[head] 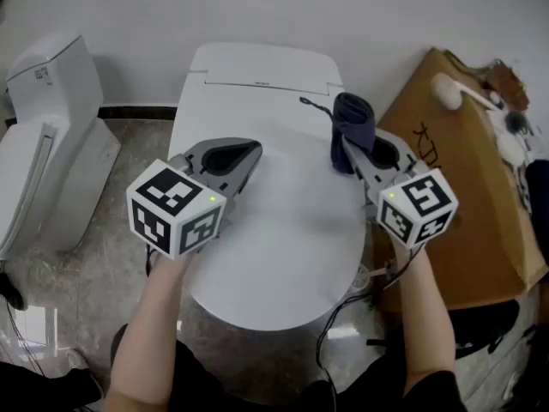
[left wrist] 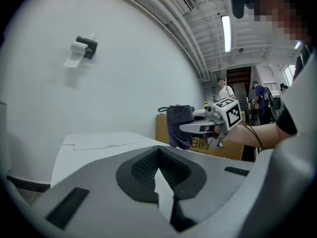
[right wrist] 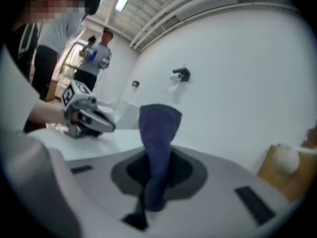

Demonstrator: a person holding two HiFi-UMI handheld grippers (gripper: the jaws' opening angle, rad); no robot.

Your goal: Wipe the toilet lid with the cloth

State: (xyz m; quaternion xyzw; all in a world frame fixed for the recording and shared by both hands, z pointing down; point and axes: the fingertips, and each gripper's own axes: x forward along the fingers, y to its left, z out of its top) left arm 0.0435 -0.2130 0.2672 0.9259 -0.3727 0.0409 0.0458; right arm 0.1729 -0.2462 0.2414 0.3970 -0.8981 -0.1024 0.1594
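The white toilet lid point(head: 283, 221) lies closed in the middle of the head view. My right gripper point(head: 347, 147) hovers over the lid's right rear part, shut on a dark blue cloth point(head: 352, 124) that hangs bunched from its jaws. The right gripper view shows the cloth point(right wrist: 158, 143) rising between the jaws, above the lid point(right wrist: 114, 140). My left gripper point(head: 250, 154) is over the lid's left side, shut with nothing in it. From the left gripper view the lid point(left wrist: 99, 143) runs ahead, with the cloth point(left wrist: 178, 125) and right gripper point(left wrist: 198, 127) beyond it.
A cardboard box point(head: 463, 196) stands tight against the toilet's right side, with a white-headed brush point(head: 450, 91) on top. A second white fixture point(head: 51, 144) stands at the left. A cable point(head: 330, 333) trails below the bowl. A paper holder point(left wrist: 84, 47) hangs on the wall.
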